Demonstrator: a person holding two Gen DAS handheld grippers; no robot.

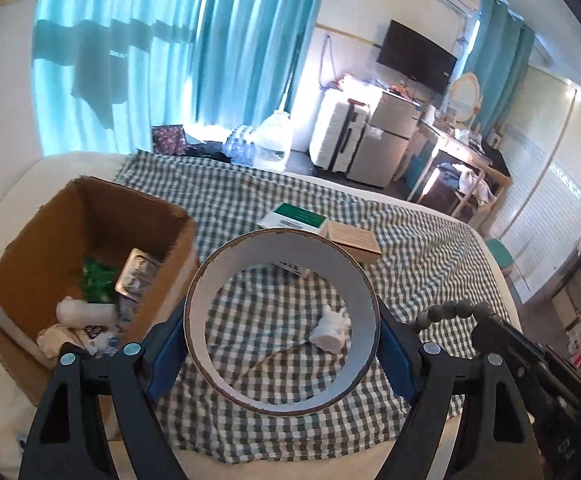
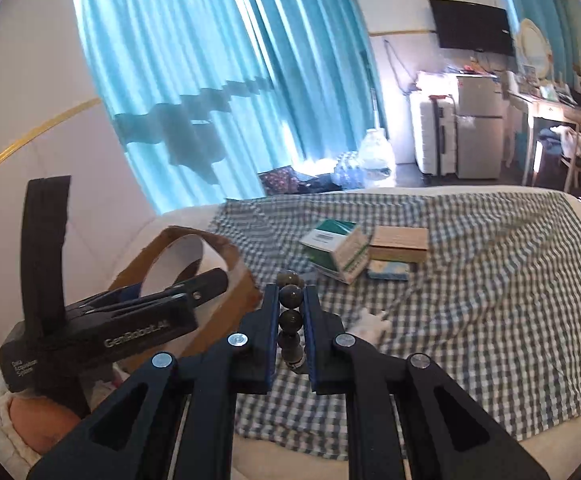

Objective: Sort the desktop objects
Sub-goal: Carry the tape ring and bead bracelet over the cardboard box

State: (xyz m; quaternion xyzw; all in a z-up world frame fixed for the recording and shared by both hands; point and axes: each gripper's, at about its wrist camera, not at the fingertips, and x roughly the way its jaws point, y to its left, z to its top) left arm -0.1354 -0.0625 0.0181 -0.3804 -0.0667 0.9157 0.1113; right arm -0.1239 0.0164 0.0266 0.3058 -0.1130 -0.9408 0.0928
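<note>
Left wrist: L gripper [image 1: 282, 336] clamps tape ring [image 1: 210, 280]; R gripper [image 2: 290, 320] pinches beads [image 2: 290, 322].

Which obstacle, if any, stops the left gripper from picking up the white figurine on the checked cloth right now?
Probably not reachable: the left gripper is clamped on the tape ring, so its jaws are occupied, though the white figurine lies uncovered.

A wide tape ring [image 1: 281, 322], brown outside and white inside, is held on edge above the checked cloth [image 1: 430, 264], clamped at both sides. A string of dark beads [image 2: 291, 320] is pinched upright. A white figurine [image 1: 331, 327] lies on the cloth. A green-and-white box [image 2: 336, 249], a wooden block [image 2: 399, 243] and a small blue pack [image 2: 388, 270] sit touching mid-cloth. The carton [image 1: 30, 240] at the cloth's left edge holds oddments.
</note>
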